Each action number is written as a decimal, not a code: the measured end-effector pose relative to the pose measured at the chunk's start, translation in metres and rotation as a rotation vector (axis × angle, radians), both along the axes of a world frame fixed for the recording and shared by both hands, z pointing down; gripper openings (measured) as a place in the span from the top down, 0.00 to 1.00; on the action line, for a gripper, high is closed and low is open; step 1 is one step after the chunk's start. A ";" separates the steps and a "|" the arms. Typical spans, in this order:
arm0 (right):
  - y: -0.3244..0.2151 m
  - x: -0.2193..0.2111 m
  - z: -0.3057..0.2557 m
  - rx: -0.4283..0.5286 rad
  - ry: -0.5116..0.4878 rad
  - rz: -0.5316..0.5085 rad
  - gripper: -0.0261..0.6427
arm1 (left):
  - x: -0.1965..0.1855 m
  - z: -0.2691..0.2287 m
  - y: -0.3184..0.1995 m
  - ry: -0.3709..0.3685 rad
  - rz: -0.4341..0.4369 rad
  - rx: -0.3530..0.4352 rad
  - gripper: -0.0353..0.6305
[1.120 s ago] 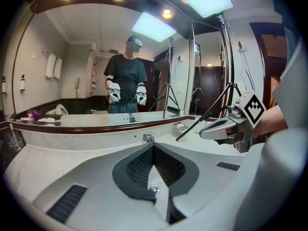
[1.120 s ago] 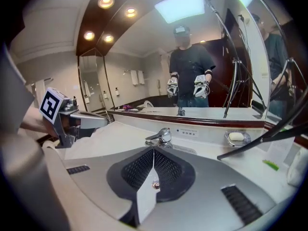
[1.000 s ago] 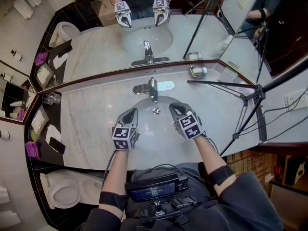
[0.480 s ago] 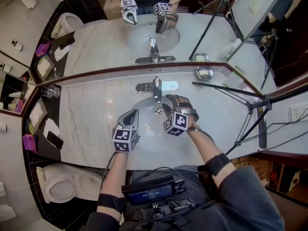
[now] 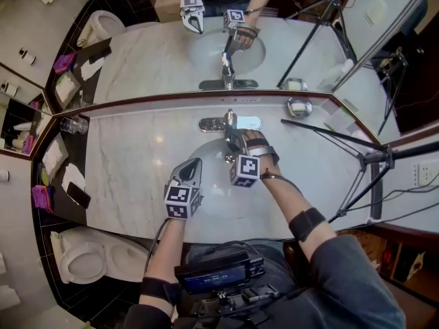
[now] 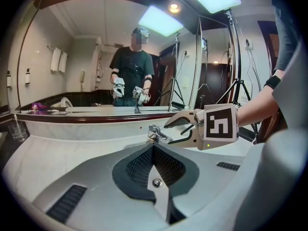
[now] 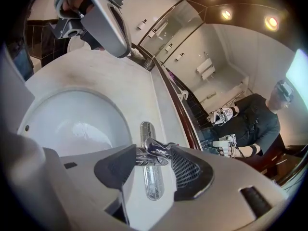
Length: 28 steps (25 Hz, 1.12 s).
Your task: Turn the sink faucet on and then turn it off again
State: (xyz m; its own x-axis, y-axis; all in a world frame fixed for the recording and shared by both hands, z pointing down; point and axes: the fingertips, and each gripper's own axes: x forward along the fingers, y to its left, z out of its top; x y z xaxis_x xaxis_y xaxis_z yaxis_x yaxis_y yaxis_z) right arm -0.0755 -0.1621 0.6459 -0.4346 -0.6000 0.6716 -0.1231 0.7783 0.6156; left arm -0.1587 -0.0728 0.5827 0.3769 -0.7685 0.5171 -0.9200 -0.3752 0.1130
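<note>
Head view: right claw (image 5: 236, 140), just opened, straddles half-hidden faucet (image 5: 230, 120); left claw (image 5: 193, 164) together.

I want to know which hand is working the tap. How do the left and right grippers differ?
The left gripper is shut and empty; the right gripper is open, its jaws just having been opening, with the faucet handle between them. The left gripper hangs over the sink, short of that handle; the right gripper is at it. Both carry a marker cube.
</note>
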 end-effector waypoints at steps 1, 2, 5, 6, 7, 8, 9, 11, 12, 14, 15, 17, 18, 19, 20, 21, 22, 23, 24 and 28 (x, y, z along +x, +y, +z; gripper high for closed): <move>-0.004 -0.003 0.000 0.016 0.005 -0.006 0.57 | -0.001 0.001 0.000 0.002 -0.003 -0.002 0.95; -0.007 -0.005 0.001 0.029 0.012 -0.011 0.57 | -0.002 0.002 0.000 0.004 -0.007 -0.006 0.95; -0.011 -0.010 0.004 0.016 0.049 -0.030 0.58 | -0.005 0.006 0.002 0.008 -0.015 -0.017 0.95; -0.011 -0.010 0.005 0.006 0.061 -0.032 0.58 | -0.005 0.007 0.002 0.009 -0.016 -0.020 0.95; -0.012 -0.010 0.006 0.001 0.070 -0.032 0.58 | -0.005 0.008 0.003 0.010 -0.017 -0.021 0.95; -0.013 -0.011 0.005 -0.001 0.072 -0.032 0.57 | -0.005 0.009 0.003 0.011 -0.017 -0.023 0.95; -0.014 -0.012 0.004 0.000 0.071 -0.035 0.57 | -0.006 0.011 0.004 0.010 -0.017 -0.026 0.95; -0.016 -0.013 0.002 0.011 0.068 -0.041 0.62 | -0.006 0.014 0.005 0.010 -0.018 -0.034 0.95; -0.017 -0.013 0.002 0.015 0.069 -0.042 0.63 | -0.006 0.015 0.005 0.011 -0.017 -0.036 0.95; -0.020 -0.012 0.003 0.007 0.061 -0.037 0.62 | -0.006 0.016 0.006 0.011 -0.017 -0.037 0.95; -0.020 -0.012 0.002 -0.003 0.049 -0.032 0.62 | -0.006 0.017 0.006 0.012 -0.016 -0.037 0.95; -0.019 -0.012 -0.001 -0.023 0.032 -0.024 0.62 | -0.005 0.017 0.006 0.012 -0.015 -0.039 0.95; -0.019 -0.012 -0.002 -0.029 0.028 -0.021 0.62 | -0.005 0.017 0.006 0.011 -0.013 -0.039 0.95; -0.019 -0.013 -0.003 -0.033 0.025 -0.019 0.63 | -0.005 0.017 0.006 0.011 -0.012 -0.040 0.95; -0.020 -0.013 -0.004 -0.038 0.022 -0.018 0.63 | -0.006 0.016 0.007 0.010 -0.012 -0.040 0.95; -0.020 -0.014 -0.004 -0.044 0.020 -0.019 0.64 | -0.007 0.016 0.007 0.010 -0.013 -0.040 0.95; -0.020 -0.014 -0.004 -0.051 0.018 -0.020 0.64 | -0.008 0.017 0.007 0.009 -0.013 -0.041 0.95; -0.020 -0.014 -0.003 -0.057 0.016 -0.021 0.64 | -0.008 0.017 0.008 0.009 -0.014 -0.042 0.95; -0.020 -0.013 -0.003 -0.062 0.013 -0.020 0.64 | -0.008 0.018 0.009 0.009 -0.015 -0.043 0.95; -0.022 -0.012 -0.002 -0.079 -0.001 -0.010 0.64 | -0.010 0.019 0.010 0.011 -0.021 -0.046 0.95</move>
State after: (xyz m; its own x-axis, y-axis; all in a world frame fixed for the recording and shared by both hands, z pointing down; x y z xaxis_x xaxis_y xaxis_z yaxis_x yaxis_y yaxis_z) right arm -0.0877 -0.1837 0.6438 -0.4411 -0.5406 0.7164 -0.1159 0.8259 0.5518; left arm -0.1684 -0.0625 0.6014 0.3668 -0.7518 0.5479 -0.9262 -0.3503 0.1395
